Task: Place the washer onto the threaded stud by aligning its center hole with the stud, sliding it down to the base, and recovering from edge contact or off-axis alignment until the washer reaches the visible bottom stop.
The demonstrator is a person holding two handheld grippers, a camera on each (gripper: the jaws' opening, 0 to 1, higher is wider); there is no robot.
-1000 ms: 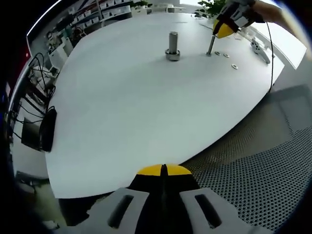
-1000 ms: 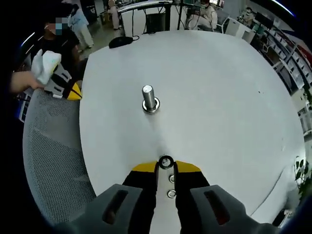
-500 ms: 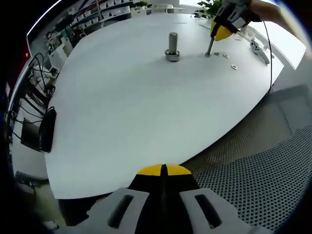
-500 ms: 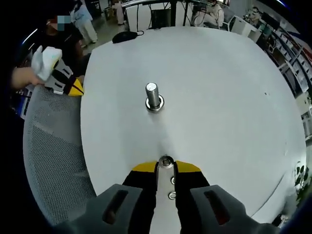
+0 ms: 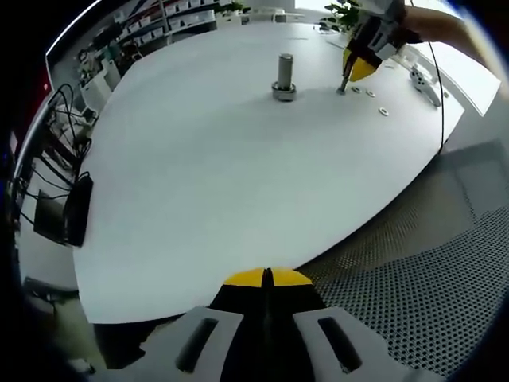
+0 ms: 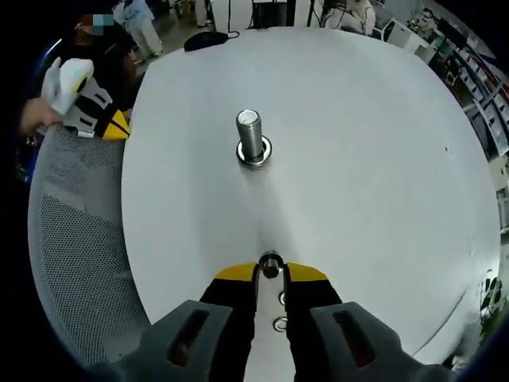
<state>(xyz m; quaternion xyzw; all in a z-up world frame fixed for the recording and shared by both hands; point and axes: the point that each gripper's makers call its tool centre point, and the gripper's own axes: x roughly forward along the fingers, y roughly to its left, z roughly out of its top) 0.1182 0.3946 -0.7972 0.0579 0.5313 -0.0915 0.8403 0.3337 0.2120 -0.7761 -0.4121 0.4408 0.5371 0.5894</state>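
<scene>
The threaded stud (image 6: 252, 137) stands upright on the white table (image 6: 382, 159), with a ring at its base; it is also far off as the stud (image 5: 284, 73). My right gripper (image 6: 270, 270) is shut on a small washer (image 6: 270, 263) held between its yellow tips, short of the stud. Two loose washers (image 6: 280, 298) lie on the table between its fingers. From the other side the right gripper (image 5: 359, 64) hangs low over the table beside several loose washers (image 5: 382, 111). My left gripper (image 5: 267, 277) is shut, holding nothing, off the table's near edge; a hand holds the left gripper (image 6: 89, 111).
A mesh chair (image 5: 413, 278) lies beside the table edge under my left gripper, the same chair (image 6: 75, 239) at the left. A black pouch (image 5: 79, 208) and cables sit at the table's left end. A grey tool (image 5: 421, 82) lies at the far right.
The right gripper has moved a little closer to the stud with the washer. The left gripper has stayed where it was.
</scene>
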